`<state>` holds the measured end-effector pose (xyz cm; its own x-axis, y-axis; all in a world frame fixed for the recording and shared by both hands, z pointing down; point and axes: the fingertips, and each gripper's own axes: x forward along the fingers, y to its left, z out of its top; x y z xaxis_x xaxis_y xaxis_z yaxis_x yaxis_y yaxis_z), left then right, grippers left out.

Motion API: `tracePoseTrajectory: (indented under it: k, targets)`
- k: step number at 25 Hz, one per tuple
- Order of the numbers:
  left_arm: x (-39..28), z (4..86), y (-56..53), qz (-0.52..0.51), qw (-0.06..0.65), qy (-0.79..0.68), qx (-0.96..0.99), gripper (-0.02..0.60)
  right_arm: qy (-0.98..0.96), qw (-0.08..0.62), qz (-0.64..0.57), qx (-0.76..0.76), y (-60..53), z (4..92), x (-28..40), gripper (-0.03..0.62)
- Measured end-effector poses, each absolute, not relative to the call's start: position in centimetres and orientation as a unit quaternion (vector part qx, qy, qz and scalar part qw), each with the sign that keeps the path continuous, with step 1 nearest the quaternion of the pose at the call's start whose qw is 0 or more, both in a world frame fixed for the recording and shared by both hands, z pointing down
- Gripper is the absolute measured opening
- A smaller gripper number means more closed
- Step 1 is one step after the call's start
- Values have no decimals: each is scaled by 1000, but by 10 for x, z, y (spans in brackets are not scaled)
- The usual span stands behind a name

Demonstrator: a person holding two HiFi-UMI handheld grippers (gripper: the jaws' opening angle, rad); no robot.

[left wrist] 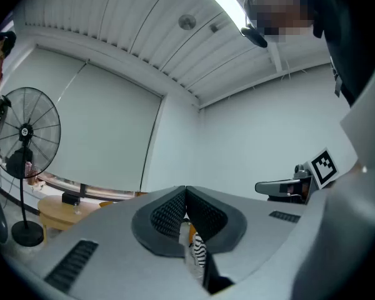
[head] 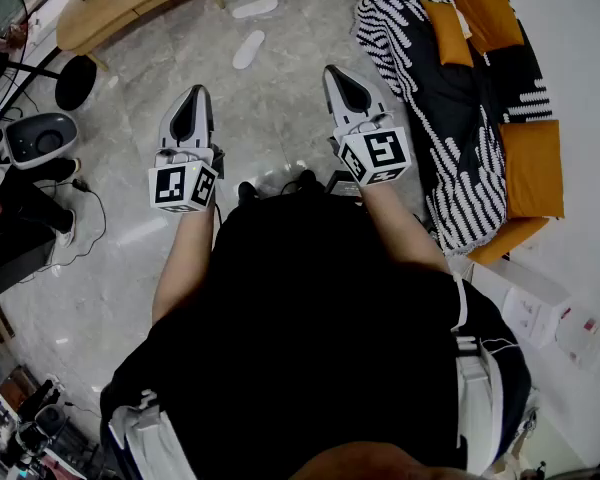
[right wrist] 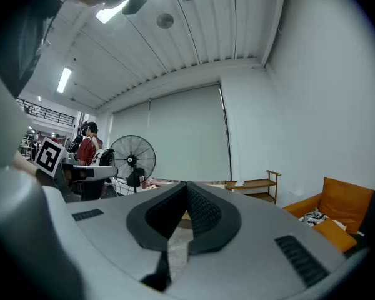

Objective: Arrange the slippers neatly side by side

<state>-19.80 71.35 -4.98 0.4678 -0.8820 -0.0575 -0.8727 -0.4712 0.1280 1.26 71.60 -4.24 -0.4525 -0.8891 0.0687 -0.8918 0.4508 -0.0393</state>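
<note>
A pale grey floor point(head: 280, 118) is filling the room. A sofa point(head: 525, 158) with orange cushions and a black-and-white striped blanket point(head: 420, 78) is sitting along its right edge, and a wooden table point(head: 120, 3) is standing at its far left corner. A fan point(head: 75, 81) is standing just this side of the table.

Two white slippers are lying on the far part of the floor, between the table and the sofa. The farther slipper point(head: 255, 8) is lying almost crosswise. The nearer slipper point(head: 248, 49) is lying more lengthwise, just apart from it. The two are neither touching nor lined up.

The person in black is standing over the near middle of the floor, holding both tongs out level, well short of the slippers. The left gripper point(head: 195, 90) is pointing toward the table side, with its jaws clenched together on nothing. The right gripper point(head: 333, 71) is pointing ahead beside the blanket. Its jaws are likewise pressed together and empty. In the right gripper view a wooden shelf point(right wrist: 256, 186) is standing against the far wall, and another person in red point(right wrist: 90, 145) is standing behind the fan.
</note>
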Motion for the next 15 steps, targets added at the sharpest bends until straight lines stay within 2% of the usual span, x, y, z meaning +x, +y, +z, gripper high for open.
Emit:
tracePoseTrajectory:
  k: [8, 15]
  targets:
    - [-173, -49, 713, -54, 45, -502, 862, 15, -853, 19, 39, 520, 721, -41, 37, 31]
    - [-149, -44, 707, -55, 55, -495, 865, 15, -855, -33, 76, 512, 721, -36, 70, 31]
